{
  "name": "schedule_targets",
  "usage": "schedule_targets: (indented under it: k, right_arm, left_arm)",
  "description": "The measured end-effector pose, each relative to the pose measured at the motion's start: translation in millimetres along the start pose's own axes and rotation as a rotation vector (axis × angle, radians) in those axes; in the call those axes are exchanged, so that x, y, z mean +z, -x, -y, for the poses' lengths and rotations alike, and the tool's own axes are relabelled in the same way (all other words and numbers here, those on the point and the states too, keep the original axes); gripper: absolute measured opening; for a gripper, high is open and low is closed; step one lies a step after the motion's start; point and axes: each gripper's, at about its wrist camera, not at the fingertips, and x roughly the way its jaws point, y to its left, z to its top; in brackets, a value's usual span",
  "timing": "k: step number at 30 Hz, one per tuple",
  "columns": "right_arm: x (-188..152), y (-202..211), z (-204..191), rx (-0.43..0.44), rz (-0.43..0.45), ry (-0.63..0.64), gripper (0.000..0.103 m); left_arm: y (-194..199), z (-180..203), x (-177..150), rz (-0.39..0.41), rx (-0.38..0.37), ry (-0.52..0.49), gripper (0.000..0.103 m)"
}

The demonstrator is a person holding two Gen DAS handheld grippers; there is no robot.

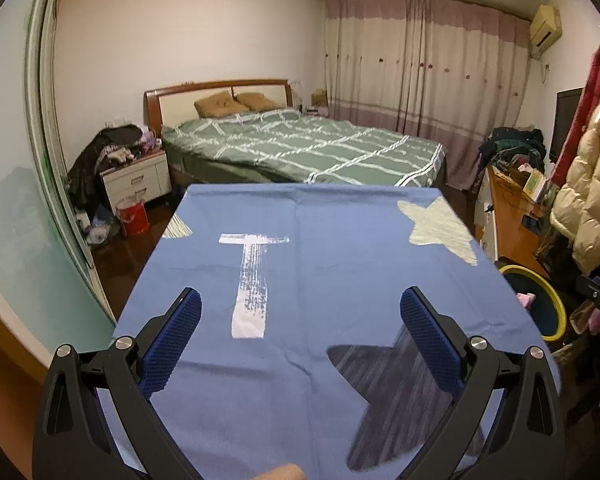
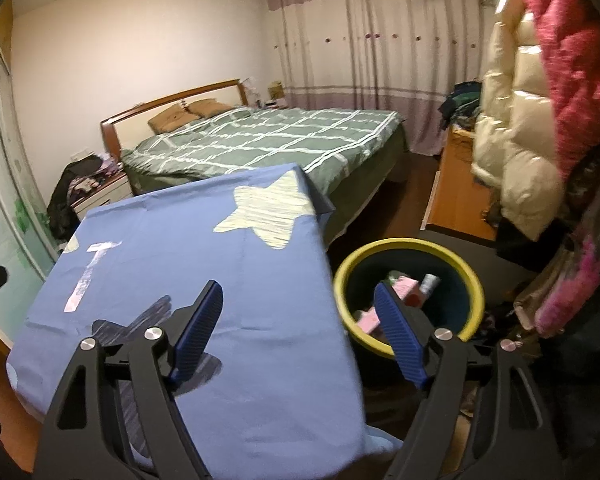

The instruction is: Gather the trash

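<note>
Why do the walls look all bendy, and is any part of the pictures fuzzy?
Left wrist view: the fisheye lens bows the wardrobe door and leaves dark corners; the blue tablecloth looks fairly sharp under warm indoor light. Right wrist view: same bending, and softer; the puffy coats and the yellow-rimmed bin look smeared, as does the cloth's near edge.

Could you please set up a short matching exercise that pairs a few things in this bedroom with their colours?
Things:
1. tablecloth
2. bin rim
3. bedspread
4. bucket by the nightstand

Colours:
A. red
B. green with white checks
C. blue with stars
D. yellow

Pairs: 1-C, 2-D, 3-B, 4-A
</note>
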Motion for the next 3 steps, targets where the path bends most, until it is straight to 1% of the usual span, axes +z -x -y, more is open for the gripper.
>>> schedule_targets:
  k: [1, 2, 3]
  right_arm:
    - [3, -7, -1, 0.007, -0.010, 0.004, 0.076]
    - [6, -22, -6, 0.025, -0.034, 0.012, 0.078]
    - [8, -28, -7, 0.031, -0.044, 0.012, 0.081]
  left_arm:
    - [-15, -4, 3, -0.018, 0.003, -0.001, 0.098]
    - [-32, -9, 5, -0.041, -0.001, 0.001, 0.098]
    - [-45, -12, 7, -0.061, -0.004, 0.003, 0.098]
